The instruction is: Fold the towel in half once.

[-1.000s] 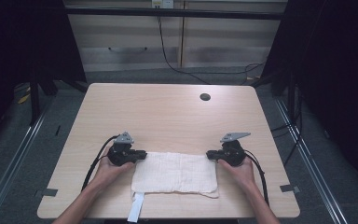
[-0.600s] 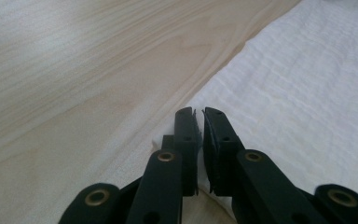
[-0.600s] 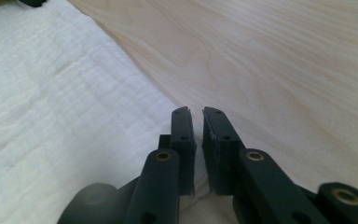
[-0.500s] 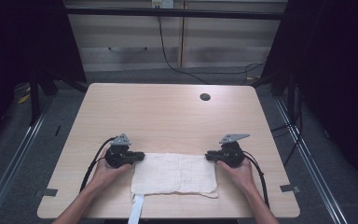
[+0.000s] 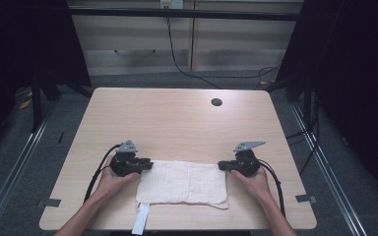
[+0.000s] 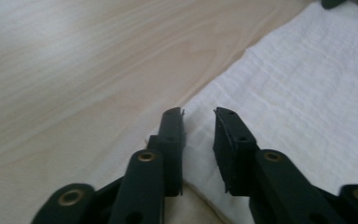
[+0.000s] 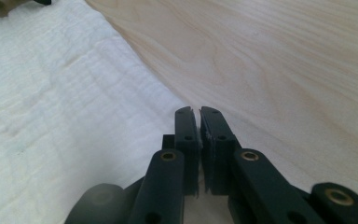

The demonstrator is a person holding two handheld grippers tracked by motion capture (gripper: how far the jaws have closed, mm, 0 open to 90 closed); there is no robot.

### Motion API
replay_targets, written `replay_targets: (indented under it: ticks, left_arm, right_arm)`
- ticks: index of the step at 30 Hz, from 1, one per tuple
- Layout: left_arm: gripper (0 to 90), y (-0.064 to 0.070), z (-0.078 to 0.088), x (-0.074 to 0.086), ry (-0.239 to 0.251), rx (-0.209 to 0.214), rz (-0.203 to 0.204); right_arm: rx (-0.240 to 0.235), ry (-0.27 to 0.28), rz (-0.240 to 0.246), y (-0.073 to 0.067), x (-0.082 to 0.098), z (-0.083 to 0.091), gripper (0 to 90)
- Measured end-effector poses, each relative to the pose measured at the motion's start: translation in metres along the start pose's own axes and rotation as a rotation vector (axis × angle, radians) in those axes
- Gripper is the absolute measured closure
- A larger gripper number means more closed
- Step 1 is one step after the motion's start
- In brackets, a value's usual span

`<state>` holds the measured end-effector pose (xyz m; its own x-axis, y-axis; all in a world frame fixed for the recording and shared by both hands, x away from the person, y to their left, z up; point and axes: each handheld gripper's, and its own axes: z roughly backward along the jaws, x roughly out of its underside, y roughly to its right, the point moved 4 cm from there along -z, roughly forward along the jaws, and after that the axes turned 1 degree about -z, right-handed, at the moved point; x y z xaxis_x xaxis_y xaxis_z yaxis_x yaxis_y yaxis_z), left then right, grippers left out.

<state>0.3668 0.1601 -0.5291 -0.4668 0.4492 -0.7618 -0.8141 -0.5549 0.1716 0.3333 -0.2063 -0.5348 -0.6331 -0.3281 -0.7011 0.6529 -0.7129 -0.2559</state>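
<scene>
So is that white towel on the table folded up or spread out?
Folded. The towel lies flat as a neat rectangle on the table; the left gripper view shows stacked layers at its corner.

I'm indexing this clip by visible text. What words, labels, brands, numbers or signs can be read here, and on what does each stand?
None can be read.
White strip hanging from the near edge of the white towel: it looks like a label, but any print is too small to tell.
Left gripper, right gripper and table: no marking shows.
</scene>
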Motion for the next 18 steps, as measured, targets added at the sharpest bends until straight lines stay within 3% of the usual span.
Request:
replay_targets:
  ticks: [2,6,11,14,16,18]
  left_arm:
    - [67.3,-0.007,0.004,-0.003,0.038,-0.007,0.03]
    - [61.6,-0.018,0.005,-0.006,0.039,-0.013,0.052]
    - [57.3,-0.014,-0.004,-0.003,-0.014,-0.01,0.02]
    - [56.8,-0.014,-0.005,-0.002,-0.024,-0.031,0.002]
    - [57.5,-0.011,-0.006,-0.002,-0.025,-0.023,-0.012]
    - [67.9,-0.008,-0.006,-0.001,-0.033,-0.017,-0.043]
  right_arm:
    - [-0.002,0.005,-0.005,0.001,0.0,0.0,86.6]
    - [0.004,0.008,-0.009,0.0,-0.001,-0.001,87.2]
    - [0.007,0.004,-0.012,-0.001,-0.001,-0.002,87.6]
    - [0.004,0.005,-0.012,-0.001,-0.001,-0.002,87.6]
    - [0.005,0.006,-0.014,-0.001,-0.002,-0.002,87.7]
    - [0.0,0.008,-0.019,-0.001,-0.002,-0.003,87.7]
